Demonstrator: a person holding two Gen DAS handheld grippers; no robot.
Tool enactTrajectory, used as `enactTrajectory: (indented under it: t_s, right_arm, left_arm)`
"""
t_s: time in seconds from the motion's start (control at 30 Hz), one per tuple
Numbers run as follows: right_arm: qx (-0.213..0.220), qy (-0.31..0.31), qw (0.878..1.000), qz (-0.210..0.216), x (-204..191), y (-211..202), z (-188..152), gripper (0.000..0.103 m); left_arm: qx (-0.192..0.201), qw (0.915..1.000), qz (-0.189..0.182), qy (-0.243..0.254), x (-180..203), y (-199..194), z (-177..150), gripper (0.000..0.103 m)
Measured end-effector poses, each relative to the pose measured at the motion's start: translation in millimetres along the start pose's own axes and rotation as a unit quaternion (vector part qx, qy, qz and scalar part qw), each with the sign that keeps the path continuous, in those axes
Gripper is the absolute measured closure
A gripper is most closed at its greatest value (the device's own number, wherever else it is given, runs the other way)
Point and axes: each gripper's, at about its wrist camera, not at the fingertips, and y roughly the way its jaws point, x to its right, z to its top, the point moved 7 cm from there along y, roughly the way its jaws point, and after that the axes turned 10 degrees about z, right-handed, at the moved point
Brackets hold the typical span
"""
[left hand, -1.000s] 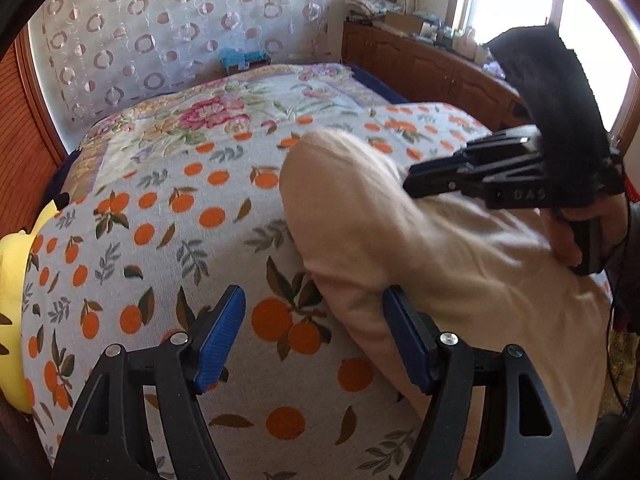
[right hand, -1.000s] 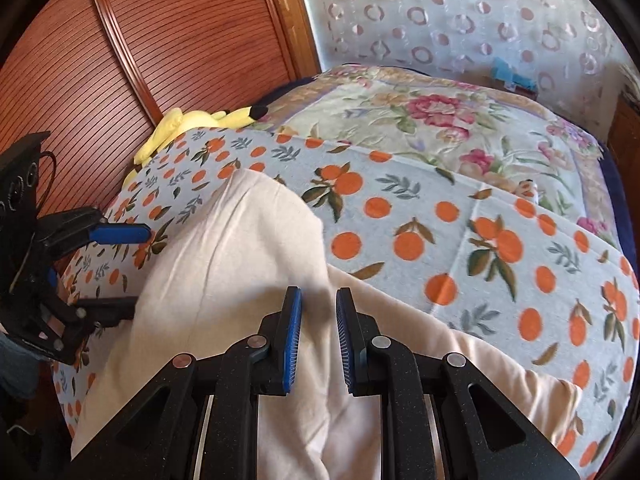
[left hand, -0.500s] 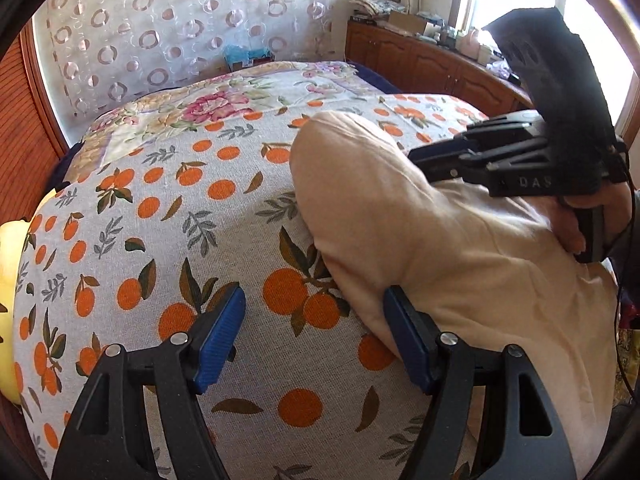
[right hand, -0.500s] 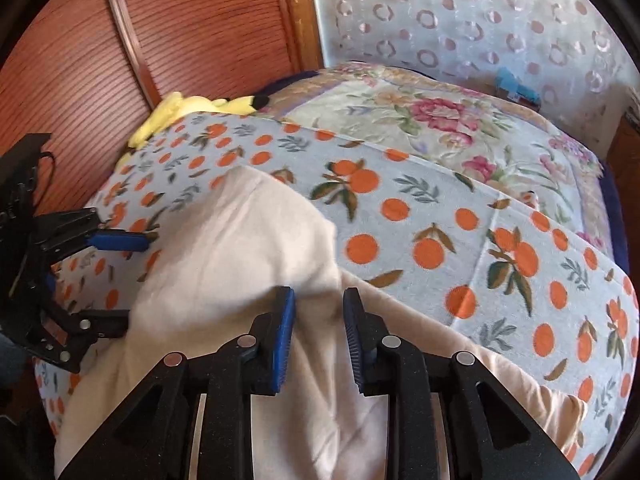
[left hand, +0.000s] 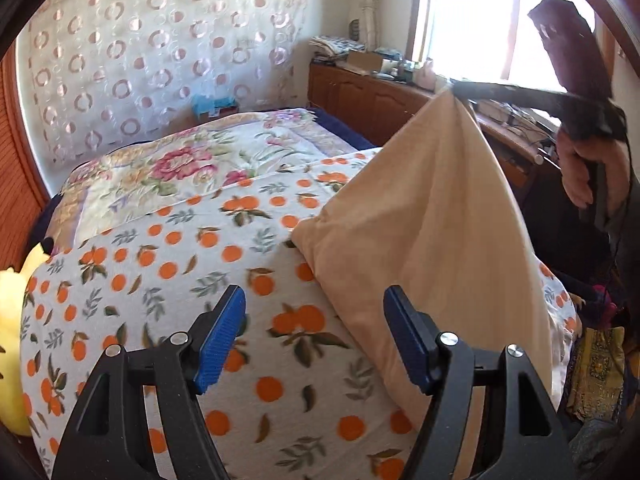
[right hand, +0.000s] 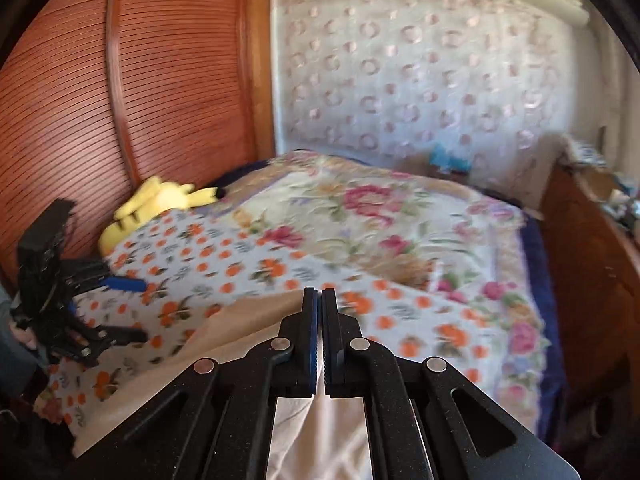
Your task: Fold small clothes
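Observation:
A beige garment (left hand: 420,232) lies on the orange-print blanket (left hand: 160,280) and is pulled up into a tall peak. My right gripper (left hand: 456,89), held by a hand at the upper right of the left wrist view, is shut on that peak. In the right wrist view its jaws (right hand: 320,300) are pressed together, with the beige cloth (right hand: 240,344) hanging below them. My left gripper (left hand: 312,336) hovers open over the blanket, just left of the garment's lower edge, with nothing between its fingers. It also shows at the left in the right wrist view (right hand: 138,310).
A yellow plush toy (right hand: 156,204) lies by the ribbed wooden panel (right hand: 120,100) on the bed's left side. A floral quilt (left hand: 192,160) covers the far half of the bed. A wooden cabinet (left hand: 360,96) with clutter runs under the window. Patterned cloth (left hand: 596,372) is piled at the right.
My right gripper has closed on the beige garment and risen, drawing the cloth up from flat into a peak. My left gripper has lifted slightly and stayed open.

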Motion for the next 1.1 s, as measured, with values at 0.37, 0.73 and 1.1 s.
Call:
enactTrajectory:
  t_s: [0.37, 0.73, 1.1]
  right_arm:
    - [-0.078, 0.077, 0.994, -0.013, 17.9, -3.2, -106.4, 0.074]
    - [-0.121, 0.141, 0.982, 0.042, -21.5, -49.3, -205.8, 0.074]
    - [-0.075, 0.121, 0.989, 0.049, -40.4, -106.2, -198.2, 0.101]
  left_arm:
    - [-0.021, 0.9996, -0.001, 0.019, 46.1, -6.0, -28.3, 0.031]
    - [-0.015, 0.9998, 0.008, 0.009, 59.6, -33.7, -53.8, 0.031]
    - [-0.017, 0.9997, 0.013, 0.009, 75.5, -61.5, -72.4, 0.031]
